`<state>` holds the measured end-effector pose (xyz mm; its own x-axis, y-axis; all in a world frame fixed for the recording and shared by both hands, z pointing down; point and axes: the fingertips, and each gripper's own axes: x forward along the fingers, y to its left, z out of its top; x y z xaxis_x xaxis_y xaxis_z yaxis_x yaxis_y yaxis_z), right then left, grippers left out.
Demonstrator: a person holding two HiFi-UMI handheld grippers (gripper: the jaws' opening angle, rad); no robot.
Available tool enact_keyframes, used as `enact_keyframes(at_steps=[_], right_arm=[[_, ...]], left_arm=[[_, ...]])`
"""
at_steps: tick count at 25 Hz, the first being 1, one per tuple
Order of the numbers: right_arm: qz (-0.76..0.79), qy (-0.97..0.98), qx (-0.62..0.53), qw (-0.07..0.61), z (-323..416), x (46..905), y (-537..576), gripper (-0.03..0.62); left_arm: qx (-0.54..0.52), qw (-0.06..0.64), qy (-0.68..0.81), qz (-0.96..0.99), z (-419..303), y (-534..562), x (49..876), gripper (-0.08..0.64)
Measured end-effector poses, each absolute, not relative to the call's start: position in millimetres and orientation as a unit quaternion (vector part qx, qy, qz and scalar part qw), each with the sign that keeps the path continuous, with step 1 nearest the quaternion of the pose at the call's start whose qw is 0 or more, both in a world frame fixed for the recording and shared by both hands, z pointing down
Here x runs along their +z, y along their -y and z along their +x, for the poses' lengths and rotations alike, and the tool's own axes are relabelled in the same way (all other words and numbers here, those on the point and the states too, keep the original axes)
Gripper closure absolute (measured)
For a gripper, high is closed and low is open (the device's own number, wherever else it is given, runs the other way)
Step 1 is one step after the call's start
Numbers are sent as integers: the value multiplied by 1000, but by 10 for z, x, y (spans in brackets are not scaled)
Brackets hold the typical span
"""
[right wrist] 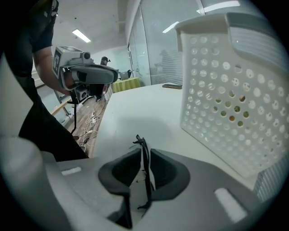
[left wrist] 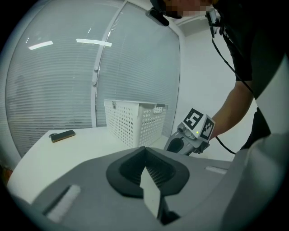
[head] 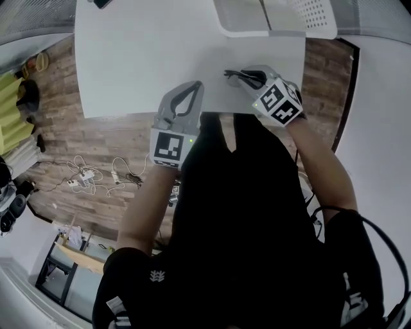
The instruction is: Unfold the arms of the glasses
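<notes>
A thin black pair of glasses (head: 239, 76) lies near the front right of the white table (head: 141, 58). My right gripper (head: 249, 78) points down at it. In the right gripper view the glasses (right wrist: 145, 180) stand edge-on between the jaws of that gripper (right wrist: 144, 150), with a narrow gap showing beside the frame, so the pads are not pressing. My left gripper (head: 192, 87) hovers at the table's front edge, left of the glasses and apart from them. Its jaws (left wrist: 145, 149) are shut with nothing held.
A white perforated basket (head: 282, 16) stands at the back right of the table, close beyond the right gripper (right wrist: 230, 90). A small dark flat object (left wrist: 62, 135) lies at the far left corner. Below the table's front edge are wooden floor and loose cables (head: 90, 177).
</notes>
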<state>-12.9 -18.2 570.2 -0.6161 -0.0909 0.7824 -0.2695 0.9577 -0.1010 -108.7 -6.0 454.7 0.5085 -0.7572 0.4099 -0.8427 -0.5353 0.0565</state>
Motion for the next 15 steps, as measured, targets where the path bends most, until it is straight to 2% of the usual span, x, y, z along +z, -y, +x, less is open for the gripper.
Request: enact_keyframes(at_steps=[6,12,13,15], right_arm=[[79,894,103,430,-169,5763,25,563],[75,921,88,373,-204,5442,182,575],[73,925,83,363,-204,5402,172,575],[71,934,72,342,-188,5333,141,575]], left_arm=[[173,136,466,857,-1130,-113,4680,554],[176,160,437,867,-1017,75,4739,549],[174,165,425,873,-964,74,4762,528],[175,177,396,884,-827,59,4836,441]])
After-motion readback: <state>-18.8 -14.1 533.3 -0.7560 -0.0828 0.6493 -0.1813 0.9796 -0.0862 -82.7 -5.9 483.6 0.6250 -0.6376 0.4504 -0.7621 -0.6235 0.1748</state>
